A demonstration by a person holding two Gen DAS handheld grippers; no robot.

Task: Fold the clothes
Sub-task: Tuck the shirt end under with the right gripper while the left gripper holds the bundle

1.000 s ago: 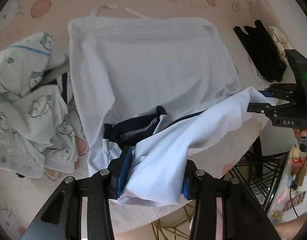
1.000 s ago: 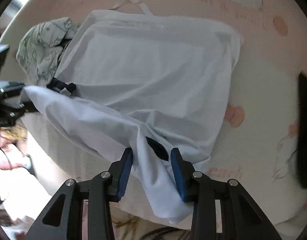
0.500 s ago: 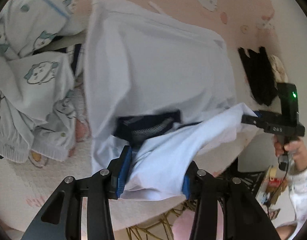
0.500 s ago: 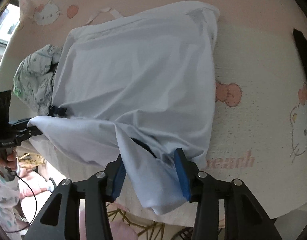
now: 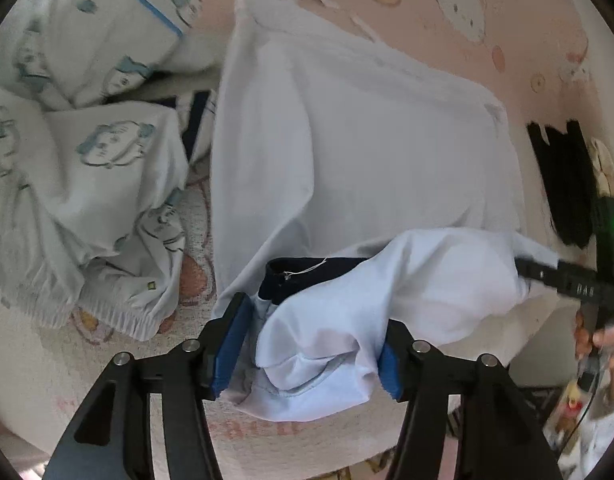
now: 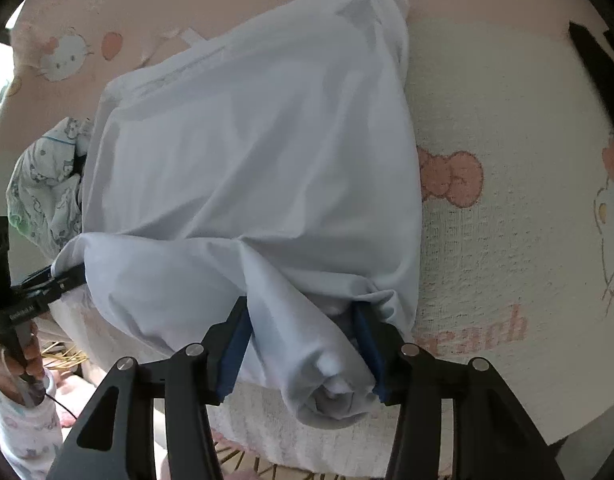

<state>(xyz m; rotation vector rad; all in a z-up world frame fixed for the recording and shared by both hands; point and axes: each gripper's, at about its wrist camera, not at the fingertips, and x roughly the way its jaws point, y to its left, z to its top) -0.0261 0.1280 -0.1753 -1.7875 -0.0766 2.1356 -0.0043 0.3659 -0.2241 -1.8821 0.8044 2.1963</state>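
Pale-blue garment [image 5: 347,152] with navy trim, pink cartoon-print tablecloth [image 6: 507,200]

The printed clothes pile [image 5: 79,160] crowds the table's [image 6: 507,240] left edge beside the white garment [image 5: 347,140]. Black cloth [image 5: 563,184] blocks the right edge. Between garment and black cloth, bare cover lies open.

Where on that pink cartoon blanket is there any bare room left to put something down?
Bare blanket lies between the white garment and the black clothing. Left of the garment it is crowded: the printed laundry pile fills that side.
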